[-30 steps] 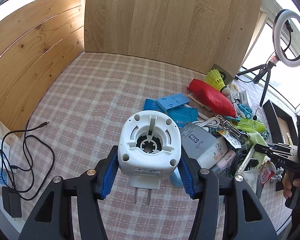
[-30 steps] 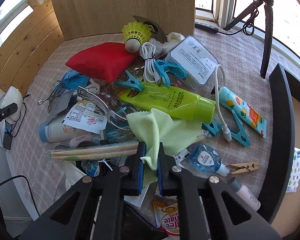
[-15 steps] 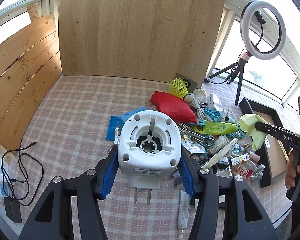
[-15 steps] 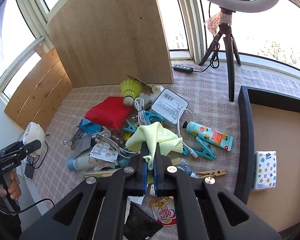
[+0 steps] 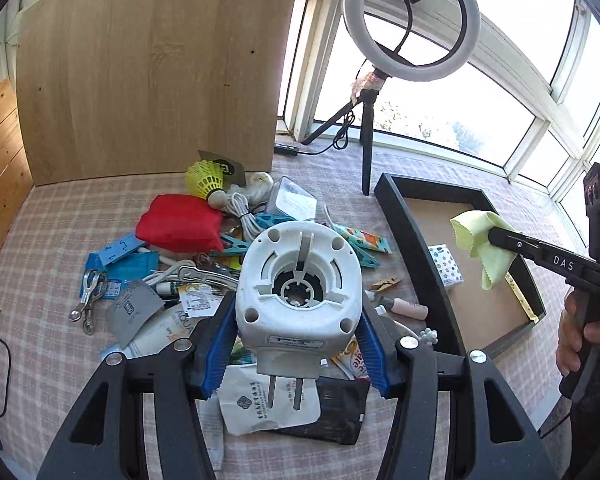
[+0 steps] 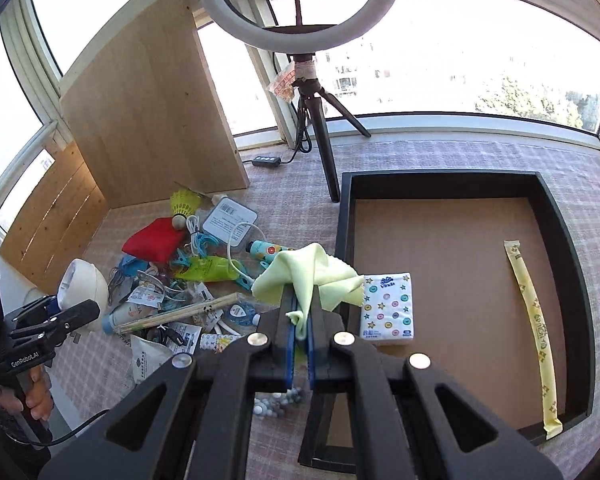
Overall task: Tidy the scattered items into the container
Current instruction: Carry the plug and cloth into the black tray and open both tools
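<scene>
My left gripper (image 5: 298, 344) is shut on a white plug-in device (image 5: 298, 296), held above the pile of scattered items (image 5: 204, 264); the device also shows in the right wrist view (image 6: 82, 286). My right gripper (image 6: 300, 320) is shut on a light-green cloth (image 6: 306, 274), held over the left wall of the black tray (image 6: 560, 240). The cloth and right gripper show in the left wrist view (image 5: 482, 240) above the tray (image 5: 412, 232). The tray holds a tissue pack (image 6: 388, 306) and a long yellow sachet (image 6: 534, 320).
A ring light on a tripod (image 6: 312, 100) stands behind the tray's left corner. A wooden board (image 6: 152, 112) leans at the back. The pile includes a red pouch (image 5: 180, 224), a yellow shuttlecock (image 5: 206, 180), a green tube (image 6: 208, 272) and chopsticks (image 6: 180, 314).
Both grippers have lifted and swung right towards the tray. The cloth has gone from the pile to above the tray's left wall. The white device stays gripped.
</scene>
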The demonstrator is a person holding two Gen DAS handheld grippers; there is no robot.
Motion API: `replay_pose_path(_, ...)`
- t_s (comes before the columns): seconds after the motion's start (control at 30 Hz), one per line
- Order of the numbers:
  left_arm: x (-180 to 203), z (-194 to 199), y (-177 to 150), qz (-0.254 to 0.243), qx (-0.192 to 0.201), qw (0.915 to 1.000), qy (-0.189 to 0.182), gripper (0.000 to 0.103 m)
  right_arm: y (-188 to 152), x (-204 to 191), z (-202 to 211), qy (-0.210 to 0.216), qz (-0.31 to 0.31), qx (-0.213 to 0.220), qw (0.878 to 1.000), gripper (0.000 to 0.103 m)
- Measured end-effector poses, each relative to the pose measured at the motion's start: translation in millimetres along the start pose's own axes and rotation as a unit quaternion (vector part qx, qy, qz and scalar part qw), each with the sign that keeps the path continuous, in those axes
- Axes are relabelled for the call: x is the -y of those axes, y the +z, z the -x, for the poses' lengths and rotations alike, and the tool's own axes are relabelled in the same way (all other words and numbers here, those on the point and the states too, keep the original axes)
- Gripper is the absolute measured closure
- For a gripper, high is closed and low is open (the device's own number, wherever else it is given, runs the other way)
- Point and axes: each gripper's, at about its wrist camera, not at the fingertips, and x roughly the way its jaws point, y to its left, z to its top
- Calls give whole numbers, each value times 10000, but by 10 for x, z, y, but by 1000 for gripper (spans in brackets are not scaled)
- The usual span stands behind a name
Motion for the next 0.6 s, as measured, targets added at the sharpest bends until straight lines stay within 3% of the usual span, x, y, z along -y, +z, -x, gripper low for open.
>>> replay_pose_path(0.27, 1221, -592, -79, -695, -470, 9944, -648, 50, -277, 948, 218, -422, -603, -111, 9972, 99)
replay_pose_path(0.4, 1731, -798, -137, -986, -646, 9893, -855, 50, -379, 1165, 235, -488, -677, -182, 9963, 99)
replay_pose_path(0.6, 2126, -971, -190, -1189, -803, 9854, -913, 50, -386, 1308, 215, -452, -702, -188, 9963, 99)
